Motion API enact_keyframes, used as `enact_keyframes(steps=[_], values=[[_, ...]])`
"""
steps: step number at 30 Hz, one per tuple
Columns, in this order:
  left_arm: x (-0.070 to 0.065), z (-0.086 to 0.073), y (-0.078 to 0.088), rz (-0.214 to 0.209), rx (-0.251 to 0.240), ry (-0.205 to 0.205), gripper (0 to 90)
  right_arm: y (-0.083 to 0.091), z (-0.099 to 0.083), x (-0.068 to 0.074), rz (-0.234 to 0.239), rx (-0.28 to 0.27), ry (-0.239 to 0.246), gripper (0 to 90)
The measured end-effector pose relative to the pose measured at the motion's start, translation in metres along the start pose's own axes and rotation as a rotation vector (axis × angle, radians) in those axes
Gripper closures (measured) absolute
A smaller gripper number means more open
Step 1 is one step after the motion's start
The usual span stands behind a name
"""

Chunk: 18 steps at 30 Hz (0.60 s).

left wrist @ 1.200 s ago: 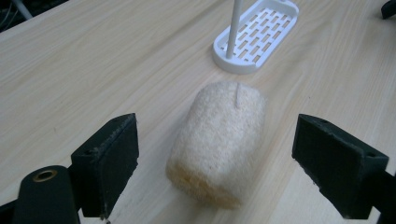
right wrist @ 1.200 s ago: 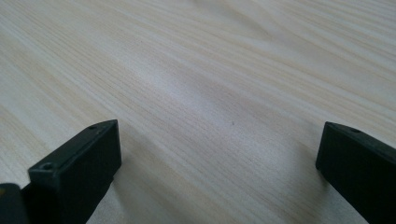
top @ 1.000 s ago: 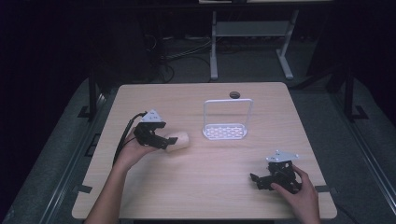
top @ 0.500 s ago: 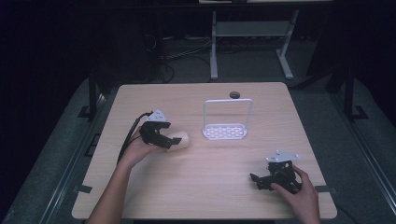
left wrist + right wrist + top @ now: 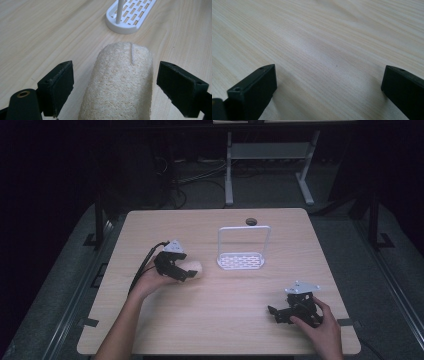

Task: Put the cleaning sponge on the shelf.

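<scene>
A beige loofah sponge lies on the wooden table, left of centre. My left gripper is open, one jaw on each side of the sponge. In the left gripper view there is a gap between each pad and the sponge, so nothing is gripped. A white slotted rack with a tall wire hoop stands just beyond the sponge, to the right. My right gripper rests low at the table's front right, open wide, with bare wood between its jaws.
A dark round hole sits near the table's far edge. The near end of the rack's base lies straight ahead of the sponge. Dark floor, cables and a white stand's legs lie behind the table.
My left gripper has slid right and slightly nearer, so its open jaws now reach along both sides of the sponge. The right gripper has stayed put.
</scene>
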<state>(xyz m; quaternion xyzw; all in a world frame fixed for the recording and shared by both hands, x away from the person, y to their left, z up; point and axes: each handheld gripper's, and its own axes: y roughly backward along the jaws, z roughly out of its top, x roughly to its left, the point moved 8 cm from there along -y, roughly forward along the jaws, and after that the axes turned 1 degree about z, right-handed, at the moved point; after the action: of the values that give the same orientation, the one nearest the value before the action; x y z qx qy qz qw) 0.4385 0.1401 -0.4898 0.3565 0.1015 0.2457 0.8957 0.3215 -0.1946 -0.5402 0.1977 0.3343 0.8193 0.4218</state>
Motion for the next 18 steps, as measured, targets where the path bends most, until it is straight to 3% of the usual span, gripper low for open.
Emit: enact_keyframes(steps=[18], values=[[-0.004,-0.013,-0.016,-0.010,0.097,-0.042,13.6,0.000,0.000,0.000,0.000,0.000,0.000,0.0]])
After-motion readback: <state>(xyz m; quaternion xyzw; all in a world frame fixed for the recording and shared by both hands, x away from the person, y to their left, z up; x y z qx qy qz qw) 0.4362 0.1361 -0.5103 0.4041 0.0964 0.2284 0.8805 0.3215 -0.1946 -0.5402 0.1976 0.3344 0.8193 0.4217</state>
